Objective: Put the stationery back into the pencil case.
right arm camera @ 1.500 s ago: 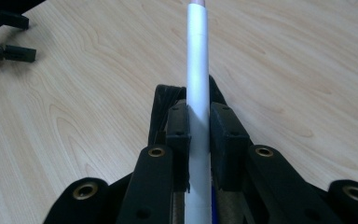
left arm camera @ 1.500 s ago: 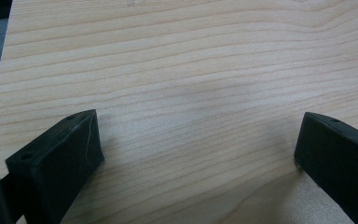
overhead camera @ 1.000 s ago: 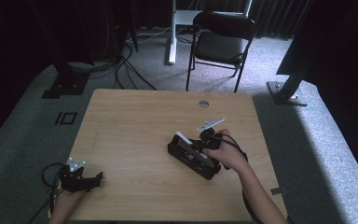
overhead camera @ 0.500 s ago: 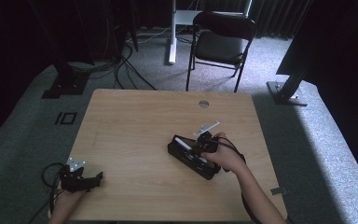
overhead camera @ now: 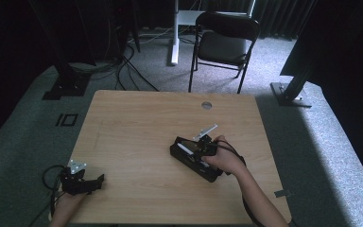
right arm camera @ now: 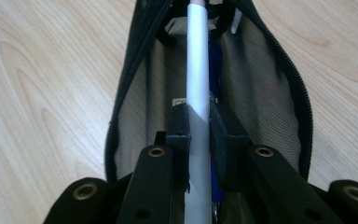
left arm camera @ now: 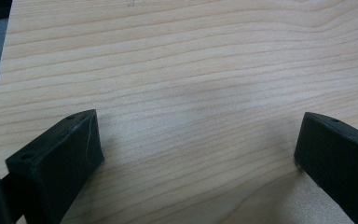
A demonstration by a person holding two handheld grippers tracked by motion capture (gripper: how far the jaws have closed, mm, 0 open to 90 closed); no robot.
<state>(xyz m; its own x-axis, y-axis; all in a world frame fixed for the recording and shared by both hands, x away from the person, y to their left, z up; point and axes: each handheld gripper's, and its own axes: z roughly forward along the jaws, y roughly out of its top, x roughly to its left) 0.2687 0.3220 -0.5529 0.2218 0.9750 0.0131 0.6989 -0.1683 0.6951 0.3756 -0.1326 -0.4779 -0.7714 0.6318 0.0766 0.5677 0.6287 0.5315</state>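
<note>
Your left tool [overhead camera: 94,181] sits at about 8 o'clock on the tabletop [overhead camera: 137,123], close to the near-left corner, with your hand behind it at the edge. In the left gripper view its two black pads [left arm camera: 60,158] stand wide apart over bare wood grain, with nothing between them and nothing touching them.

Moving right, the black pencil case [overhead camera: 194,158] lies at about 4 o'clock from the tabletop's centre, set on a diagonal, its zipper undone and its mouth open. Your right hand [overhead camera: 224,161] rests over its right end. Your right tool [right arm camera: 198,121] is clamped narrow on a white pen [right arm camera: 198,70]; in the right gripper view the pads press the pen's barrel from both sides, and the pen runs straight up toward 12 o'clock, over the case's grey mesh lining [right arm camera: 256,98]. A blue pen [right arm camera: 215,70] lies inside the case, just beside the white one on its 3 o'clock side and partly hidden by it. In the high view, a pale stick-like piece [overhead camera: 207,131] pokes out past the case at about 1 o'clock from your right hand.

A small round grommet [overhead camera: 206,105] sits near the far edge of the tabletop, at about 12 o'clock from the case. Beyond the tabletop, a black folding chair [overhead camera: 224,45] stands on the grey carpet.
</note>
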